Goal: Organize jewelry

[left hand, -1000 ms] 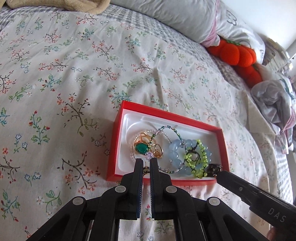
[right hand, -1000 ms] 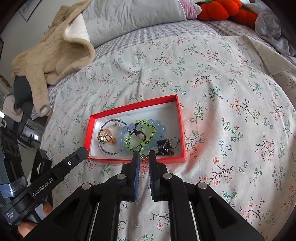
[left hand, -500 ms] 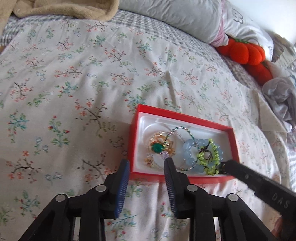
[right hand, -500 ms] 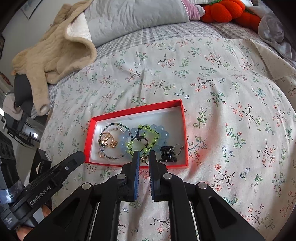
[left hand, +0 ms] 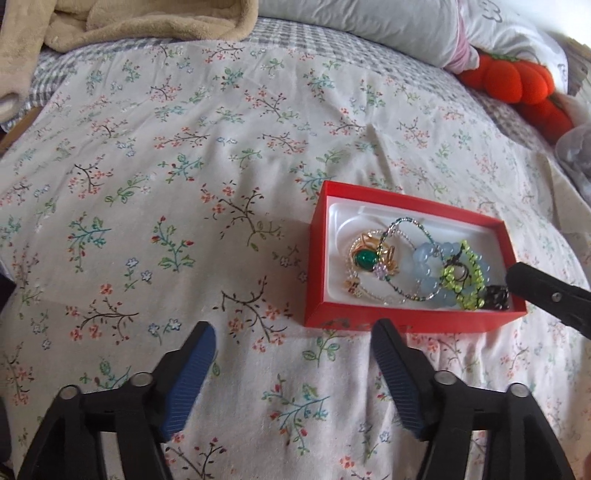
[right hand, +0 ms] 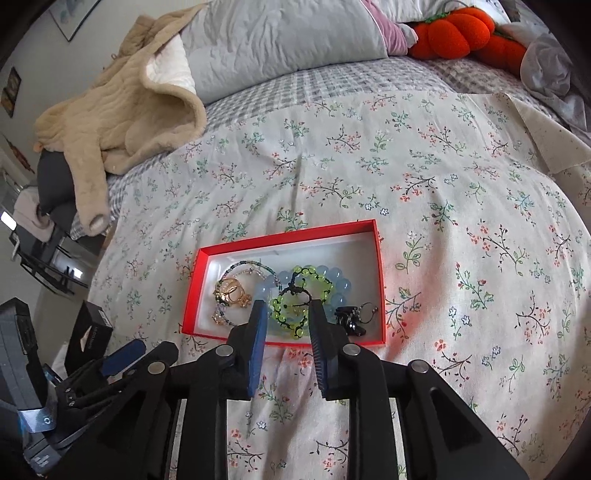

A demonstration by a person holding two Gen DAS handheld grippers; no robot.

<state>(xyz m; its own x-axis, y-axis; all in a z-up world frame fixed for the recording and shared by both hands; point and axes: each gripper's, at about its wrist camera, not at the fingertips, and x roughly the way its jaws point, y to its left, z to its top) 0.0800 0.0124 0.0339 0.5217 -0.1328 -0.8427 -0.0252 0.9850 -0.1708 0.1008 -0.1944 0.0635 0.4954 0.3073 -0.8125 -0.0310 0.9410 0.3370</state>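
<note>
A red box (left hand: 373, 324) with a white liner lies on the floral bedspread; it also shows in the right wrist view (right hand: 288, 236). Inside lie a green-stone gold ring (left hand: 364, 258), a thin beaded loop (left hand: 406, 225), a pale blue bead bracelet (left hand: 424, 286), a lime green bead bracelet (left hand: 467, 280) and a small black piece (left hand: 496, 297). My left gripper (left hand: 291, 341) is wide open and empty, just in front of the box's near left corner. My right gripper (right hand: 286, 314) is open and empty, over the box's near edge by the lime bracelet (right hand: 295, 295).
A beige fleece jacket (right hand: 118, 107) and grey pillows (right hand: 280, 40) lie at the bed's far side. Orange pumpkin plushes (right hand: 458, 31) sit at the far right. Grey crumpled cloth (right hand: 554, 70) is on the right. The bed's left edge drops off (right hand: 92, 236).
My left gripper opened wide and drew back to the left of the box. My right gripper opened from shut and stayed at the box's near edge.
</note>
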